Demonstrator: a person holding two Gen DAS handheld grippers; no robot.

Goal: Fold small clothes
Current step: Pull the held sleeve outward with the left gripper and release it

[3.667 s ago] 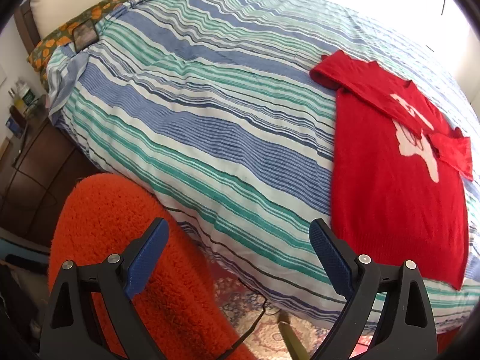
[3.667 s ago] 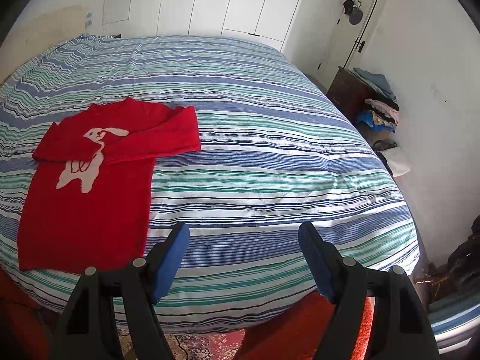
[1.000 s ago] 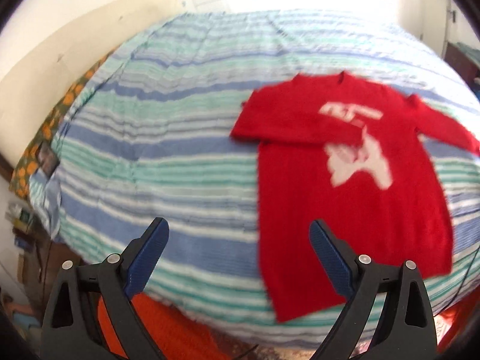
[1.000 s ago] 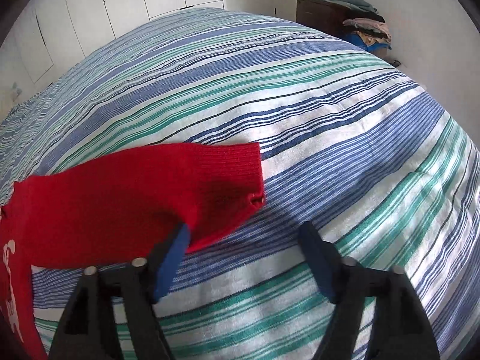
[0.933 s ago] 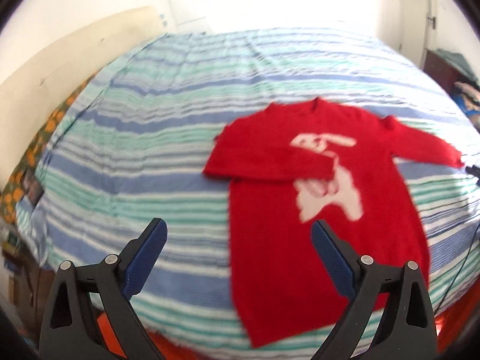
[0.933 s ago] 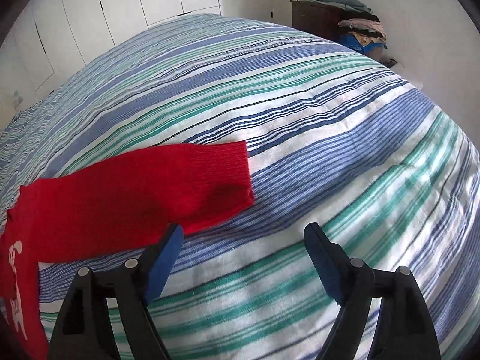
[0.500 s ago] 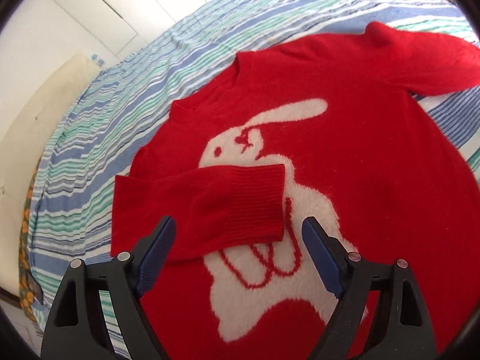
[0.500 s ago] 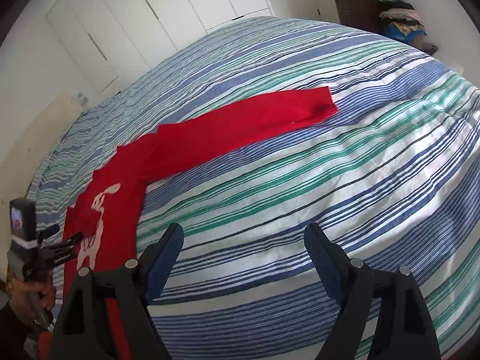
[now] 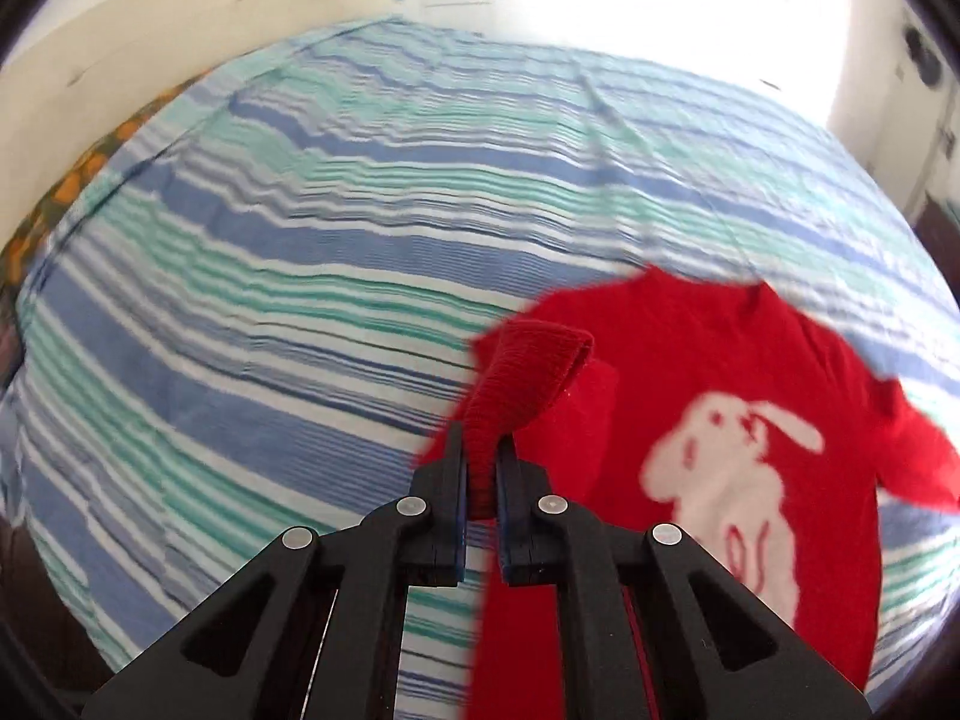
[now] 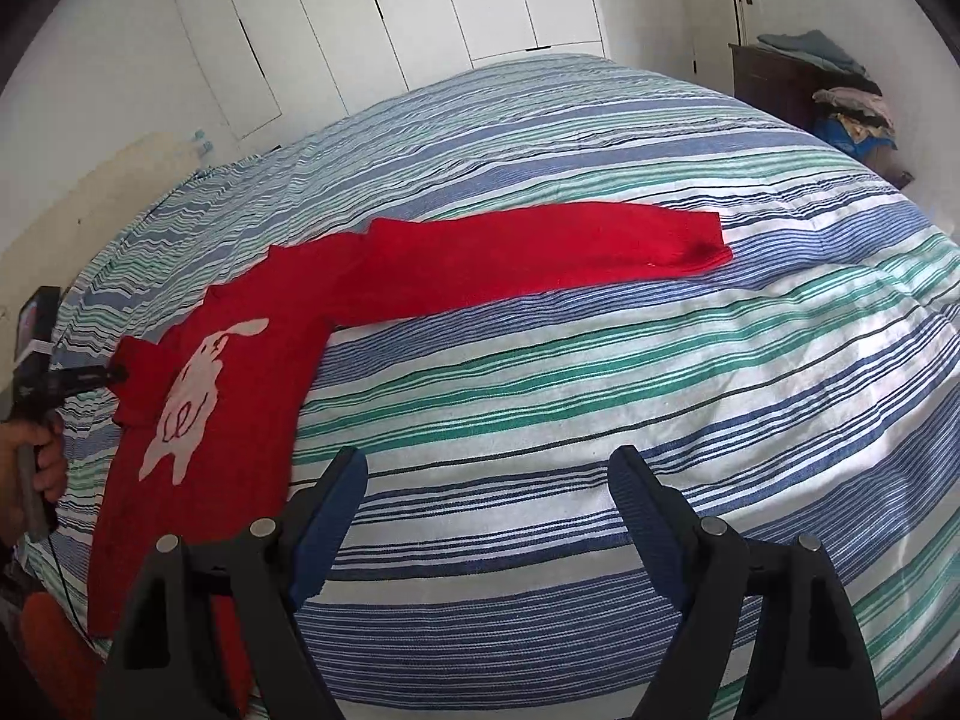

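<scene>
A red sweater (image 9: pixel 660 360) with a white rabbit lies face up on the striped bed cover (image 9: pixel 270 300). My left gripper (image 9: pixel 480 438) has its jaws closing tight on the cuff of the sweater's left sleeve (image 9: pixel 528 360), which stands up above the pads. In the right wrist view the sweater (image 10: pixel 252 360) is at the left, and its other sleeve (image 10: pixel 540 252) lies stretched out flat to the right. My right gripper (image 10: pixel 489 459) hangs open over bare bed cover, short of that sleeve, with nothing between its fingers. The left gripper (image 10: pixel 114 373) also shows there at the sweater's left edge.
The bed cover (image 10: pixel 600 390) fills most of both views. A dark dresser (image 10: pixel 780 84) piled with clothes stands at the far right, white wardrobe doors (image 10: pixel 390 18) behind the bed. A person's hand (image 10: pixel 36 456) grips the left tool. Something orange (image 10: pixel 48 648) lies below the bed's edge.
The left gripper shut on the cuff of the sleeve that lay folded over the rabbit and carried it off to the left. The right gripper drew back from the other sleeve.
</scene>
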